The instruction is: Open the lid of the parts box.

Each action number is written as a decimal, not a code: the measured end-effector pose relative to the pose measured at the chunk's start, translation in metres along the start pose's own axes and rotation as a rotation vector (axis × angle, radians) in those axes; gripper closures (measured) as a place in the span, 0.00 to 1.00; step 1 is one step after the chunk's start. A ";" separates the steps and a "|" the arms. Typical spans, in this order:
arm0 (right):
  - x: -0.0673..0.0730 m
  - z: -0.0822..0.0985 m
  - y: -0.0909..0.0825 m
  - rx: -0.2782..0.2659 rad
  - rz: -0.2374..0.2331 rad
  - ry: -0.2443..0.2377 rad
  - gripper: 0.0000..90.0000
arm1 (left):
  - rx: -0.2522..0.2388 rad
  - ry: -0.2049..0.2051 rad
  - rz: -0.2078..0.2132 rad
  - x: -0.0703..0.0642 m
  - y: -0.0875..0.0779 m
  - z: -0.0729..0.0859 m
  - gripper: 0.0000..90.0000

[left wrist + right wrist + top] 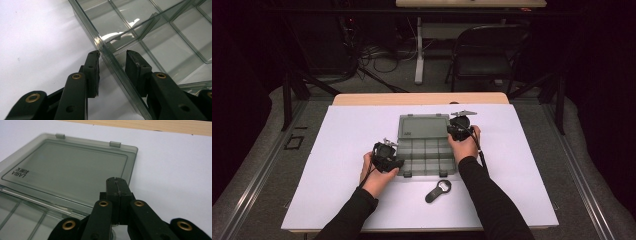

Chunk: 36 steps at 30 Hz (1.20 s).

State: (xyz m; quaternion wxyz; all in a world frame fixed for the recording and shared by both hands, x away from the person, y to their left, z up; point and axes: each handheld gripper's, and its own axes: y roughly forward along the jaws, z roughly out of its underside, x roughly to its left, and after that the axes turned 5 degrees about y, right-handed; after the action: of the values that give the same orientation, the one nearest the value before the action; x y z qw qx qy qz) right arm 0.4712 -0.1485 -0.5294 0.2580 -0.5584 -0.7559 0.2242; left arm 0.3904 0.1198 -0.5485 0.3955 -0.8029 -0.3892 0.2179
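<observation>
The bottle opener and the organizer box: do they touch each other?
Apart. The high view shows bare white table between the bottle opener and the front edge of the organizer box.

Black long sleeves (492,200) run down both forearms to the wrists, hands bare. The left gripper (112,65) is matte black all over: flat link arms pinned with round brass-coloured rivets, plain small holes lower down the arms, and rectangular pads with scuffed, slightly chipped edges. The right gripper (116,185) is built the same, black links with brass-ringed pivots. Seen from above, the right gripper carries a grey three-cornered plate (463,113) on top, and a thin black cable (482,157) trails from it.
</observation>
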 end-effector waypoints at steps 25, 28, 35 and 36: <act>-0.001 0.003 -0.011 -0.030 -0.016 -0.046 0.83 | -0.039 -0.014 0.041 0.006 -0.009 0.003 0.61; -0.002 0.005 -0.020 -0.044 -0.029 -0.069 0.77 | -0.060 -0.016 0.050 0.008 -0.017 0.003 0.57; -0.007 0.021 -0.052 -0.097 -0.036 -0.133 0.67 | -0.142 0.011 0.043 0.013 -0.040 0.002 0.52; -0.008 0.024 -0.057 -0.110 -0.041 -0.140 0.67 | -0.152 0.009 0.050 0.013 -0.043 0.002 0.52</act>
State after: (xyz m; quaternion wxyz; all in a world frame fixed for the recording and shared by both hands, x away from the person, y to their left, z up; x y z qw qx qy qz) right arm 0.4164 -0.1733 -0.5136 0.1781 -0.5391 -0.7945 0.2157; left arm 0.3777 0.1476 -0.5155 0.3299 -0.8410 -0.3825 0.1938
